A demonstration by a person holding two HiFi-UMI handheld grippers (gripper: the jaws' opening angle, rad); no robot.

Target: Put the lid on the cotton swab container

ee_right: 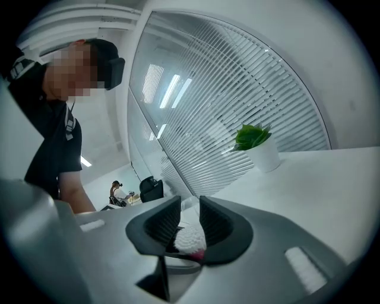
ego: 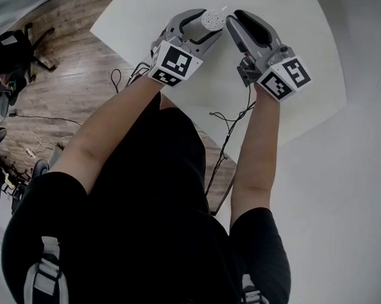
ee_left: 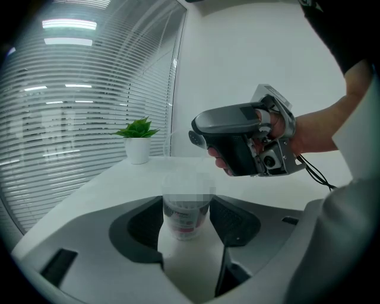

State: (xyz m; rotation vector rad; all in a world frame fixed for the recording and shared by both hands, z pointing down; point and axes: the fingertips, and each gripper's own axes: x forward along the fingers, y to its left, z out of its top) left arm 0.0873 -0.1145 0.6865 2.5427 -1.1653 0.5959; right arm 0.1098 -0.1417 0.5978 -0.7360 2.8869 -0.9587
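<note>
We judge capping underway: left tongs [ee_left: 185, 221] pinch the clear cylindrical swab container [ego: 212, 19]; right tongs [ego: 232, 22], at three o'clock, slightly parted, must seat the lid.

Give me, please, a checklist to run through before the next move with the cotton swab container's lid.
1. Clear plastic cotton swab container gripped between the left tongs: ok.
2. Clear lid seated on the container: cannot tell; the top is blurred in one view and too clear to read in the others.
3. Right tongs open, pads apart: ok.
4. Right tongs lined up with the white swab heads: ok, the heads show just beyond the pads.
5. Small green potted plant well away from both grippers: ok.
</note>
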